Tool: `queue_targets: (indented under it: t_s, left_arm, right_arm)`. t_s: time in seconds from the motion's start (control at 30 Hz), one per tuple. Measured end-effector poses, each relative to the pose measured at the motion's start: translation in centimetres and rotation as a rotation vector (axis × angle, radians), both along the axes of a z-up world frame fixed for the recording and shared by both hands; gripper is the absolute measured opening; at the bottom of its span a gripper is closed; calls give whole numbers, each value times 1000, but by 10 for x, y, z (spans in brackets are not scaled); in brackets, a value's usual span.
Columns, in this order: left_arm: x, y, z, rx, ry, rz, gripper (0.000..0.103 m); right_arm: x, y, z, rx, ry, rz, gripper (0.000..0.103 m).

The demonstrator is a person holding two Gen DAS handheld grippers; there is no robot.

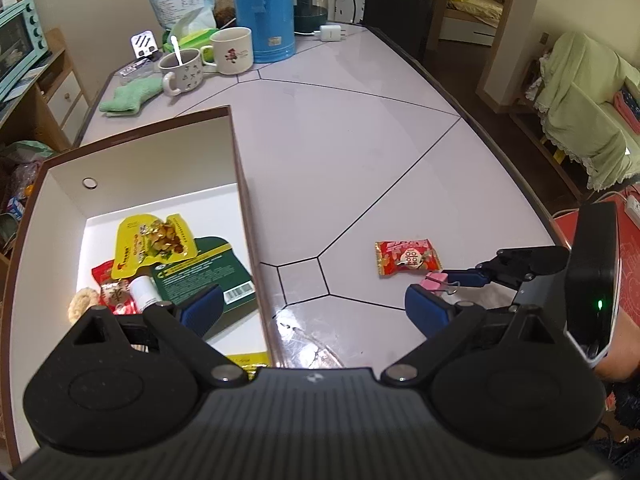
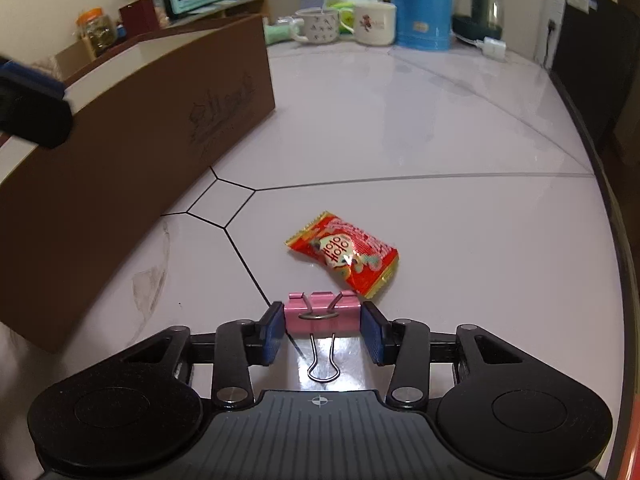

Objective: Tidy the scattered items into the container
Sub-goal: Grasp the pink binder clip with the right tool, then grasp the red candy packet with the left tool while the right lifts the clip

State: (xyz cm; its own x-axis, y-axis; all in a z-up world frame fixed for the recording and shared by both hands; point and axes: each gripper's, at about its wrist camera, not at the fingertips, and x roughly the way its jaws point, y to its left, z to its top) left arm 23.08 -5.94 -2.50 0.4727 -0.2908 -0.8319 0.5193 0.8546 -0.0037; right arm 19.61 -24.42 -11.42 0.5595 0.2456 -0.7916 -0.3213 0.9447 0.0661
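Brown box (image 2: 132, 128) sits at ten o'clock from my right tongs (image 2: 322, 330), which pinch the pink binder clip (image 2: 320, 312) across its long axis. My left tongs (image 1: 312, 308) hang spread. Red candy (image 2: 344, 258) lies at twelve o'clock, nearer my right.

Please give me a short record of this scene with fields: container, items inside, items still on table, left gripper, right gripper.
container: brown box, open, on the table
items inside: yellow snack packet, green packet, small white bottle, others
items still on table: red candy packet, pink binder clip
left gripper: open, empty, beside the box
right gripper: fingers against both ends of the clip
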Motion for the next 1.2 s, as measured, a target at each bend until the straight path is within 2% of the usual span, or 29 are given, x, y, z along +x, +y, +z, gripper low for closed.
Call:
queue_targets:
  t_s: [0.03,0.1,0.23,0.43,0.6,0.7,0.83,0.97,1.1,1.2]
  left_arm:
    - [1,-3,-1,2,1,-5,95]
    - [2,-9,-2,3,0,-22,95]
    - [3,-27,-2,0,-7,-77,95]
    - [10,-66,-19,-8,28,-162,94]
    - [24,-103,-51,7,94,-196,90]
    - [37,-120,-73,33,132,-177,84]
    - [51,-130,-97,73,147,-130,69]
    - [58,-134,-112,96,169,-130,65]
    - [55,-134,-118,96,147,-144,61]
    - [51,-130,-117,80,136,-149,50]
  right_arm:
    - [-1,0,0,-10,-7,7,39]
    - [-4,-1,0,-13,-5,20,39]
    - [-11,-18,10,45,3,-22,39]
    - [-29,-71,29,140,9,-199,39]
    - [-42,-109,37,202,24,-340,39]
    - [-49,-123,41,224,26,-392,39]
    - [-54,-129,46,242,23,-410,39]
    - [-53,-131,45,256,30,-414,39]
    - [-53,-133,43,260,30,-410,39]
    - [-52,-131,43,257,29,-401,39]
